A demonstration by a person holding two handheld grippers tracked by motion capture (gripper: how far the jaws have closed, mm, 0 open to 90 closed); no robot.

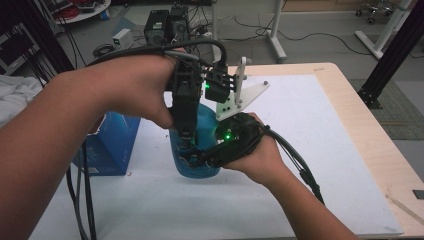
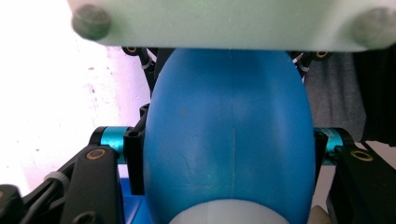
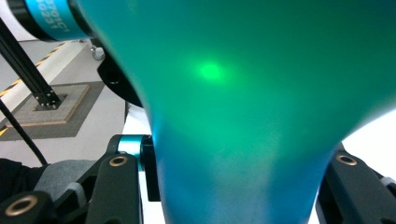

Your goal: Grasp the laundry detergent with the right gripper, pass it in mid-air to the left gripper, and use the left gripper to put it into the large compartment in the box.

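A blue plastic bottle-shaped vessel [image 1: 206,119] stands on the white mat near the table's middle. My left gripper [image 1: 188,143] points down on it from above, and in the left gripper view the pads of that gripper [image 2: 229,149] press both sides of the rounded blue body [image 2: 229,116]. My right gripper [image 1: 193,159] comes in from the right, low on the vessel. In the right gripper view its jaws [image 3: 238,179] clamp the narrowing blue-green part [image 3: 243,140], which carries a green light spot. Both grippers are shut on the vessel.
A blue box [image 1: 112,145] stands just left of the vessel. The white mat [image 1: 325,145] covers most of the wooden table [image 1: 385,155]. A white three-cornered plate [image 1: 241,96] sticks up behind the hands. Cables trail from both grippers toward the front edge.
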